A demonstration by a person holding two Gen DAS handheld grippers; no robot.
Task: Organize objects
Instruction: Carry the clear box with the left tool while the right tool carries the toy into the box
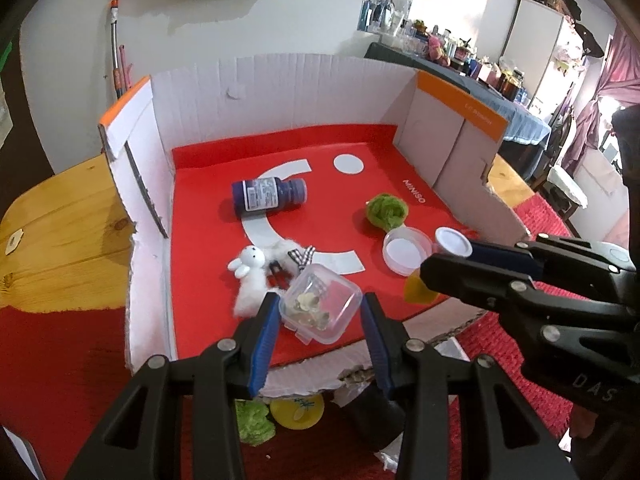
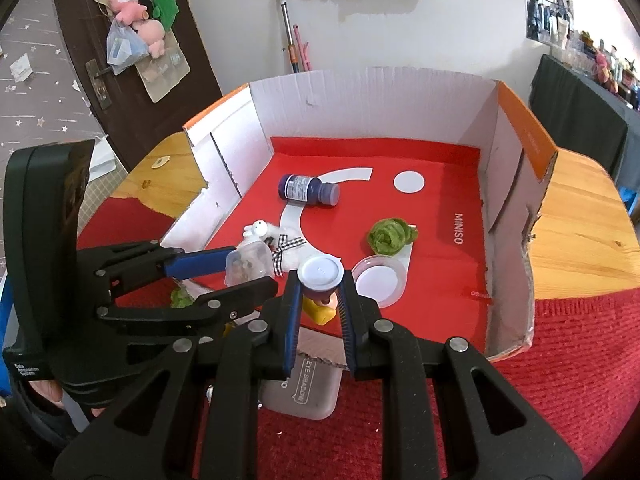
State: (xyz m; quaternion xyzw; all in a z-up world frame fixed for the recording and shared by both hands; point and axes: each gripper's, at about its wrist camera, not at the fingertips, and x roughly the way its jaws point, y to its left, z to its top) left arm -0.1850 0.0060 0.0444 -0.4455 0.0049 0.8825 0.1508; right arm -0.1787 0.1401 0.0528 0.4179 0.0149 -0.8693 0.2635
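Observation:
A white cardboard box [image 1: 280, 92] with a red floor stands on the table. My left gripper [image 1: 320, 312] is shut on a small clear container [image 1: 320, 304] with coins in it, held over the box's near edge; it also shows in the right wrist view [image 2: 248, 262]. My right gripper [image 2: 320, 284] is shut on a small white-capped jar [image 2: 322, 272], also seen in the left wrist view [image 1: 454, 242]. Inside the box lie a blue bottle [image 1: 268, 194], a white plush bunny [image 1: 256, 268], a green yarn ball [image 1: 386, 210] and a clear lid [image 1: 406, 250].
A yellow item [image 2: 318, 312] lies at the box's front edge. On the red cloth [image 2: 560, 360] before the box lie an eye-shadow case [image 2: 300, 392], a green tuft [image 1: 252, 420] and a yellow disc [image 1: 298, 410]. The wooden table [image 2: 580, 232] shows on both sides.

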